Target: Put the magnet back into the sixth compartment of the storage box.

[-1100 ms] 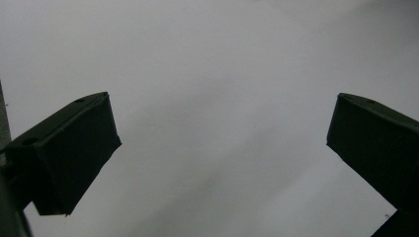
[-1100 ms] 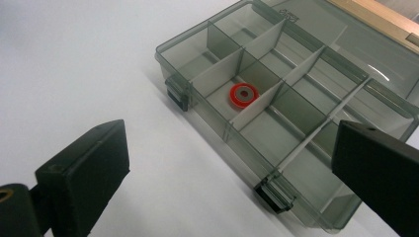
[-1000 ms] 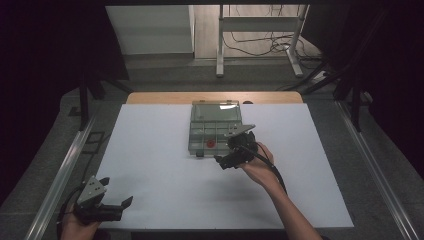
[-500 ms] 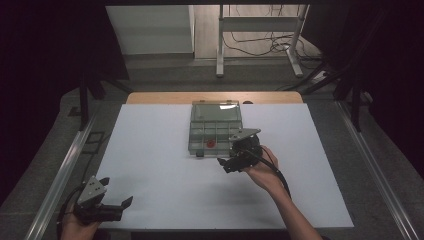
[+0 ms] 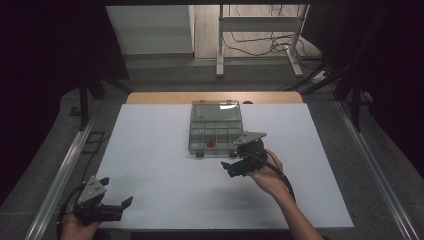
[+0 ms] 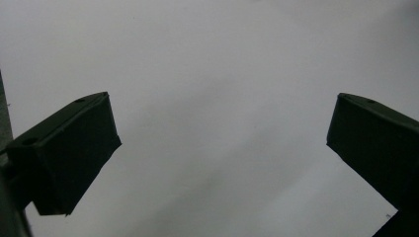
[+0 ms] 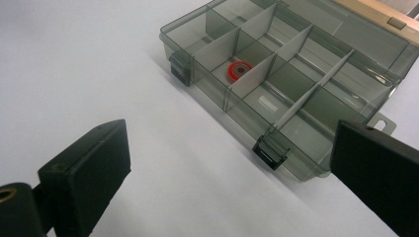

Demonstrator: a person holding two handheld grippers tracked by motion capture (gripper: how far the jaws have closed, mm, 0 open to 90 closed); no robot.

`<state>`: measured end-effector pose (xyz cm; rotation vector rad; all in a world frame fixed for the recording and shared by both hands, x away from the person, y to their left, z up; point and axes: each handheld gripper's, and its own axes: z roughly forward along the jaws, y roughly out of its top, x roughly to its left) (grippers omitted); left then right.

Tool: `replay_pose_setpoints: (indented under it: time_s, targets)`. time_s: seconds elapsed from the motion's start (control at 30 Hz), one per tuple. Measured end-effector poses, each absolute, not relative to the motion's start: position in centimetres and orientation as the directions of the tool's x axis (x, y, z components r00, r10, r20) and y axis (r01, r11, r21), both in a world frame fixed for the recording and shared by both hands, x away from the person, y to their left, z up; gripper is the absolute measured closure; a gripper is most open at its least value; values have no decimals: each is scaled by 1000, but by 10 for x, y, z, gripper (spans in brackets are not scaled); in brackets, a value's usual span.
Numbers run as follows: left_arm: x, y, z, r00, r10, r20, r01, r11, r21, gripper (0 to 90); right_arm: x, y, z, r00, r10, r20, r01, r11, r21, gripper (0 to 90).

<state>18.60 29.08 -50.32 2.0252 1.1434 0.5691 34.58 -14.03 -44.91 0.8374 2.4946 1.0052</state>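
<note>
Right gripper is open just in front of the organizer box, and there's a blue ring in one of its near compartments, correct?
Not quite: the ring is red, not blue, as the right gripper view shows. The rest holds: the right gripper is open just in front of the organizer box, and the ring lies in one of its near compartments.

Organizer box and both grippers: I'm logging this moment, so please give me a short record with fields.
box: clear grey organizer box, lid open, at the far middle of the white table
contents: red ring in one near-row compartment
right gripper: open, empty, just off the box's near right corner
left gripper: open, empty, at the near left table edge
latches: two dark latches on the near wall
</note>
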Motion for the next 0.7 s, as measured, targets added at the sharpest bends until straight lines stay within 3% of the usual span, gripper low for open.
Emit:
replay_pose_setpoints:
  time_s: [0.7]
  targets:
    - [186, 291, -503, 506, 862, 23, 539, -336, 772, 0, 334, -151, -450, -768, 635, -82, 398, 574, 716, 22]
